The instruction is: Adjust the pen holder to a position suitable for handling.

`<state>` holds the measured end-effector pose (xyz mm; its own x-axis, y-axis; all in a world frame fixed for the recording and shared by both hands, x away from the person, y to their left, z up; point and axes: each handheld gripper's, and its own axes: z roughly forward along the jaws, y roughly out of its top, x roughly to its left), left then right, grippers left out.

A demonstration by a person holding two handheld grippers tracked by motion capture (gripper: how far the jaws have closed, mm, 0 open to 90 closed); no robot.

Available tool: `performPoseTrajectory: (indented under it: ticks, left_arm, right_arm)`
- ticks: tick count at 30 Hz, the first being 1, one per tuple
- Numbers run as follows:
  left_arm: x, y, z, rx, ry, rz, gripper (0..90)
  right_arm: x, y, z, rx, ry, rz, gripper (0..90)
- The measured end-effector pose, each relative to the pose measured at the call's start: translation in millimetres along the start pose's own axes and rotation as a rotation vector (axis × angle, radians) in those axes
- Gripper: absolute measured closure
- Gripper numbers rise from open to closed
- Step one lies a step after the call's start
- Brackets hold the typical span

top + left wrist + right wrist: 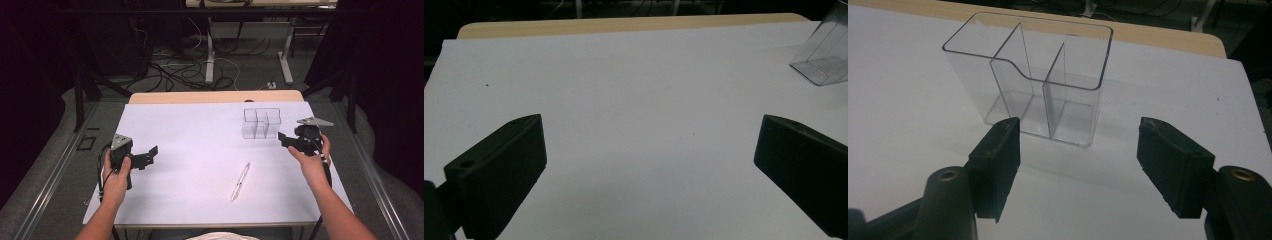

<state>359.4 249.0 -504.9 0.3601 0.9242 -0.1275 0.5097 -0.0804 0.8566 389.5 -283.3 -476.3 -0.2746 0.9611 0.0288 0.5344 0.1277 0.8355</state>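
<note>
A: What about the left gripper (150,156)?
B: Jaws spread wide over bare white tabletop (634,90), gripping nothing; it hovers well left of the pen (240,181).

A: And the right gripper (1078,150)?
B: Jaws apart, nothing between the pads; it sits just beside the clear divided organizer (1040,75), which stands upright beyond the pen, near the table's far right.

A: Any writing?
B: None readable on the organizer or pen.

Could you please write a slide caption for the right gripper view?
Right gripper, jaws open, faces an empty clear divided organizer on the white table.
</note>
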Motion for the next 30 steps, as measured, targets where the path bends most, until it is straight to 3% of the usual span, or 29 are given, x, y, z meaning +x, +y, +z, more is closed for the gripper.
performPoseTrajectory:
  ticks: [5, 12, 19, 25, 30]
  left_arm:
    - [0.8, -0.5, 0.1, 0.005, 0.000, 0.008, 0.4]
    - [1.1, -0.4, -0.4, -0.001, 0.002, 0.002, 0.4]
    - [3.2, -0.8, -0.1, 0.003, 0.005, -0.005, 0.5]
    - [3.0, -1.2, 0.7, 0.008, 0.005, -0.003, 0.5]
    - [3.8, -1.4, 0.9, 0.012, 0.005, -0.005, 0.5]
  right_arm:
    - [1.2, 14.7, 3.9, 0.019, -0.017, -0.048, 35.2]
    - [0.4, 31.1, 11.6, 0.006, 0.011, -0.040, 42.7]
    - [-4.6, 43.1, 19.8, 0.006, -0.011, -0.068, 51.3]
    - [-7.3, 53.7, 26.2, 0.009, -0.008, -0.033, 60.4]
    - [-10.7, 58.6, 31.6, -0.009, -0.007, -0.033, 71.2]
